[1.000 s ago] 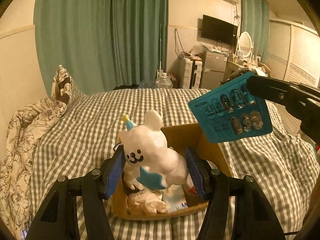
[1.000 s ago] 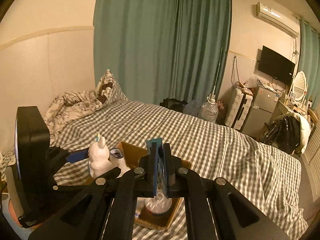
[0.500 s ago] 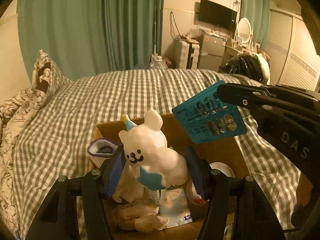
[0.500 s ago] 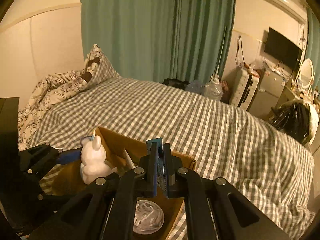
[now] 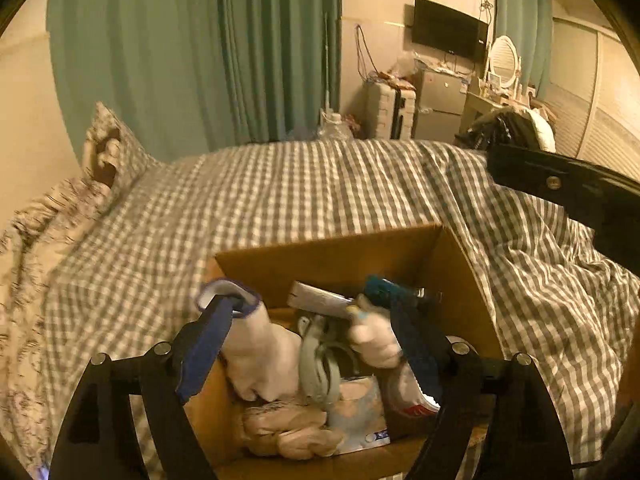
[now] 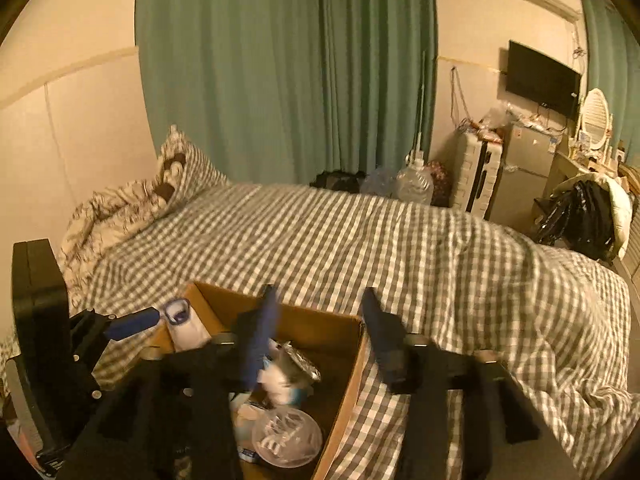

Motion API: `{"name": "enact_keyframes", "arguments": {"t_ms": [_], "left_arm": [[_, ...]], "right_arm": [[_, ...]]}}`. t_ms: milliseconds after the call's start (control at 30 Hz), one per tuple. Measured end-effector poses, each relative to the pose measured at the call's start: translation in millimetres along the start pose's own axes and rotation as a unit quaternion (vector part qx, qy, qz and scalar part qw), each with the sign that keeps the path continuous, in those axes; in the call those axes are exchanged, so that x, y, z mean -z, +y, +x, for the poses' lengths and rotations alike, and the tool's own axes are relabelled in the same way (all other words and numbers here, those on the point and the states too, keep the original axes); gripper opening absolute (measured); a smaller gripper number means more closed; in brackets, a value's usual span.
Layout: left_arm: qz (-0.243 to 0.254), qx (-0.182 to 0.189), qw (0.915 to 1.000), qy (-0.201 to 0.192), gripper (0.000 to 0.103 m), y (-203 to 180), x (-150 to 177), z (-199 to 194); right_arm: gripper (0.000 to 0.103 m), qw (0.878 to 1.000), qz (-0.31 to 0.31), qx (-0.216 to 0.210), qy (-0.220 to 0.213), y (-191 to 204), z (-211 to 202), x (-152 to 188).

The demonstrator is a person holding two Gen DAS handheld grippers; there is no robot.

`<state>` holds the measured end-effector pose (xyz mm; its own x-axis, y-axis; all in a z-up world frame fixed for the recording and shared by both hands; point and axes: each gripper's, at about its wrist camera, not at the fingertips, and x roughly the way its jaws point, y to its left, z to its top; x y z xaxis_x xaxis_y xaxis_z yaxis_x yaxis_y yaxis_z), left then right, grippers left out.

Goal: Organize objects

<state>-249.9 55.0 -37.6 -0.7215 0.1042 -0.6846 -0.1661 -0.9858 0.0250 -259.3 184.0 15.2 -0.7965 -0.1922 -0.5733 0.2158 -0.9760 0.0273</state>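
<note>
A brown box (image 5: 460, 264) holding a white toy (image 5: 374, 336) sits on a grey-and-white checked bedspread (image 5: 320, 196) at centre frame, teal curtains (image 5: 200, 56) fill the upper left, a black TV (image 5: 450, 29) hangs upper right, and blue pads (image 5: 202, 350) line black fingers.

A box (image 5: 456, 256) sits on the bed (image 5: 304, 184), pillow (image 6: 188, 172) behind to its left, with a figurine (image 5: 372, 332), sock (image 5: 256, 344) and lid (image 6: 286, 434) inside it.
</note>
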Motion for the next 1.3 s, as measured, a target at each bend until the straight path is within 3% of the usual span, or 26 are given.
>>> {"name": "enact_keyframes", "arguments": {"t_ms": [67,133,433,733,867,1100,1300], "left_arm": [[0.001,-0.007,0.9999,-0.013,0.088,0,-3,-15],[-0.003,-0.011,0.9993,-0.035,0.098,1,-8,-36],[-0.003,-0.027,0.9928,-0.117,0.103,5,-20,-116],[0.018,-0.040,0.9810,-0.189,0.103,-2,1,-185],[0.009,-0.043,0.9782,-0.203,0.103,0,17,-201],[-0.020,-0.054,0.9754,-0.213,0.103,7,61,-205],[-0.048,-0.050,0.9825,-0.173,0.103,17,97,-179]], "right_arm": [[0.052,1.000,-0.001,0.002,-0.011,2,-19,-4],[0.059,1.000,-0.002,0.009,-0.023,4,-39,-8],[0.099,0.996,0.014,0.031,-0.087,3,-142,-11],[0.103,0.985,-0.002,0.086,-0.150,21,-220,20],[0.103,0.983,0.014,0.095,-0.153,21,-225,46],[0.103,0.982,0.052,0.107,-0.147,19,-195,94],[0.103,0.986,0.062,0.107,-0.110,23,-158,123]]}}
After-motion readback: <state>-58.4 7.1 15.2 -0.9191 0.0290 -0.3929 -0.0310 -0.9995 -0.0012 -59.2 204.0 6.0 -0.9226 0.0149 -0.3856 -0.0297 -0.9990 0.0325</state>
